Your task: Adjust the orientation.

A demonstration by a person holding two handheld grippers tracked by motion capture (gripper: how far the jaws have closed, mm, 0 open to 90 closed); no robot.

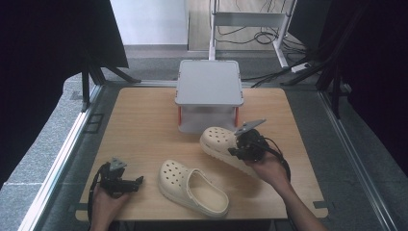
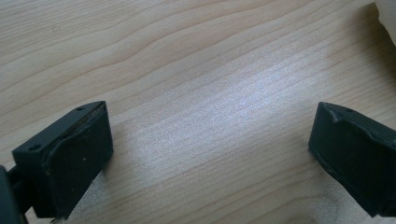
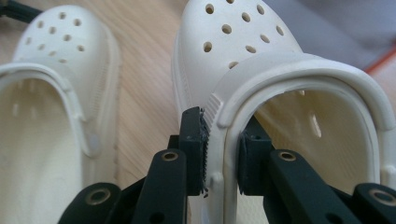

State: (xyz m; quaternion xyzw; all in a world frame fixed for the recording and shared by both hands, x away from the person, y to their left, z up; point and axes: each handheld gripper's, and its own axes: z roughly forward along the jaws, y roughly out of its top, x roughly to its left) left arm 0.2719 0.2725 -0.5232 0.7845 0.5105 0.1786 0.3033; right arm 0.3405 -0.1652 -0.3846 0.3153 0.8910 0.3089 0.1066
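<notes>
R gripper (image 3: 219,161) pinching clog (image 3: 261,70) rim | L gripper (image 2: 210,154) jaws spread, bare table (image 2: 196,56) between

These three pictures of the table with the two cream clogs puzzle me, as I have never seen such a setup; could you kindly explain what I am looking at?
No robot here: a person sits at a wooden table and holds a hand-operated two-jaw gripper in each hand. The high view looks down from above the person. The other two pictures come from cameras riding on the grippers, looking along their black jaws. The left gripper rests near the table's front corner, jaws wide open over bare wood. The right gripper is clamped on the side wall of one cream clog, in front of a small grey shelf. The second clog lies free on the table.
</notes>
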